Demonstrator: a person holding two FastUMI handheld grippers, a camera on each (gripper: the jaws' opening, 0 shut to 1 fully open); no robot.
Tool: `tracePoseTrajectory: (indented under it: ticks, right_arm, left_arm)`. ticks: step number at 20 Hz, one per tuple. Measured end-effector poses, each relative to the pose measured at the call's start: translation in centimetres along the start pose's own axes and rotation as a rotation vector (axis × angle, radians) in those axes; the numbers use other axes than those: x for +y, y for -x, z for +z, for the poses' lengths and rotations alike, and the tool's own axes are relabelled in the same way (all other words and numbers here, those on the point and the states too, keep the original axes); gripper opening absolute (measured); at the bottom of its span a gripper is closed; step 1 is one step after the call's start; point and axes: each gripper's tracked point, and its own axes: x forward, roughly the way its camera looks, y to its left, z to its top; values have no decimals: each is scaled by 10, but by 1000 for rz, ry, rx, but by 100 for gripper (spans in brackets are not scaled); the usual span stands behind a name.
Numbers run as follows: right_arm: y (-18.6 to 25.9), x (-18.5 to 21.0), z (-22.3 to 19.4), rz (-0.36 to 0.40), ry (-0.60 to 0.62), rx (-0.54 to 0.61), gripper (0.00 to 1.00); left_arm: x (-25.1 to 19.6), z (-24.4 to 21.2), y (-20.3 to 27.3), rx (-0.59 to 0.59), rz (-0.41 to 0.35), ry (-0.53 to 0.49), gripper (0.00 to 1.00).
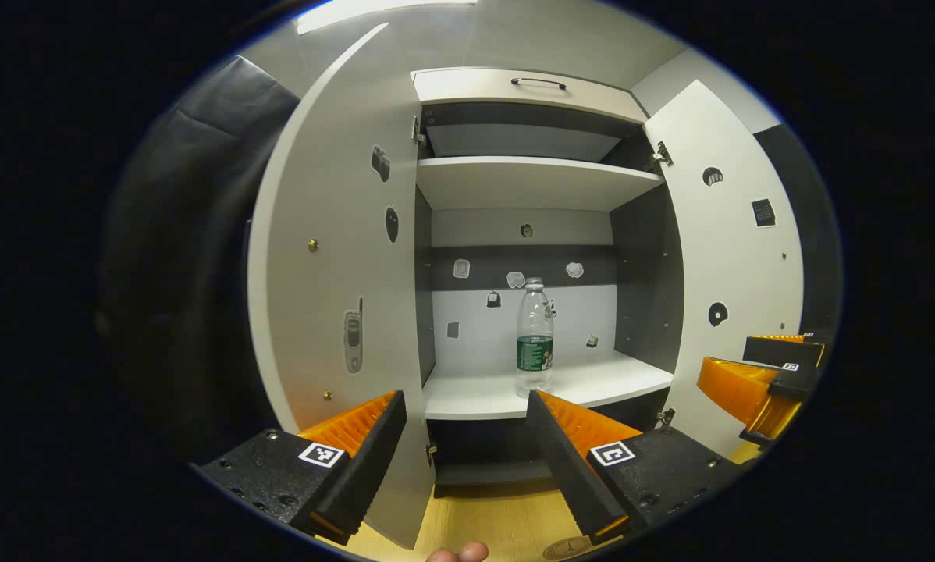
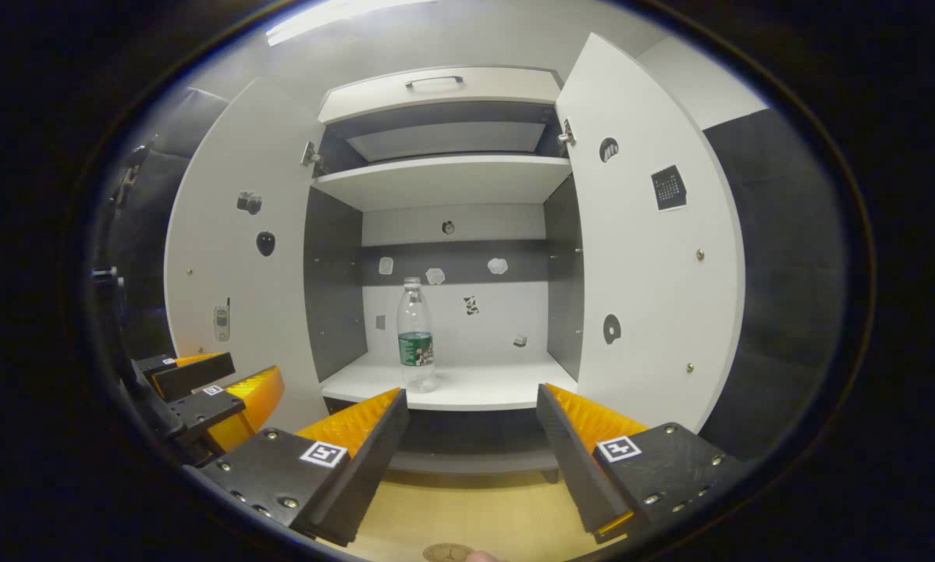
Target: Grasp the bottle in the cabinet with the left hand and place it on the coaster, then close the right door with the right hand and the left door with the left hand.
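Bottle [image 1: 535, 337]: upright on the cabinet's lower shelf [image 1: 577, 385], near the shelf's front edge; clear body, dark green label, no contact with either tool. In the right gripper view it stands left of the shelf's middle [image 2: 416, 334].
Left gripper [image 1: 467, 406]: fingers spread wide, nothing between them. Held in front of the cabinet, short of the shelf. Bottle sits beyond the fingertips, just above the tip of the right-hand finger in the left gripper view, apart from it.
Right gripper [image 2: 473, 400]: fingers spread wide, nothing held. Bottle appears past the tip of its left-hand finger, farther back on the shelf, apart.
Cross views: right gripper shows at the right edge of the left gripper view [image 1: 760, 382]; left gripper shows at the lower left of the right gripper view [image 2: 202, 390].
Left door [image 1: 343, 297]: swung open, stickers on its inner face.
Right door [image 1: 729, 265]: swung open, stickers on its inner face.
Coaster [image 1: 567, 548]: round disc on the wooden tabletop [image 1: 483, 519], below the grippers, bare.
Fingertip [image 1: 458, 554]: a person's, at the bottom edge of the left gripper view.
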Motion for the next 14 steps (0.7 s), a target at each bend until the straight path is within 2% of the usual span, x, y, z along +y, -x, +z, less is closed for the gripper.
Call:
tracePoseTrajectory:
  ticks: [7, 8, 9, 10, 13, 14]
  right_arm:
    - [-6, -14, -11, -35, 15, 36, 100]
    - [-7, -16, -12, -42, 17, 40, 97]
    - [-8, -19, -13, -48, 20, 44, 100]
    - [-9, -22, -15, -55, 23, 49, 97]
    - [-12, -30, -20, -77, 22, 66, 100]
    - [-13, -33, -22, -85, 22, 71, 97]
  left_arm:
    - [-22, -2, -57, -10, -43, 8, 99]
    - [-27, -2, -65, -13, -54, 12, 99]
    - [-32, -3, -74, -11, -65, 16, 99]
    - [-38, -4, -84, -8, -78, 21, 99]
    - [-52, -4, -112, -10, -105, 24, 99]
    - [-56, -3, -122, -14, -111, 20, 99]
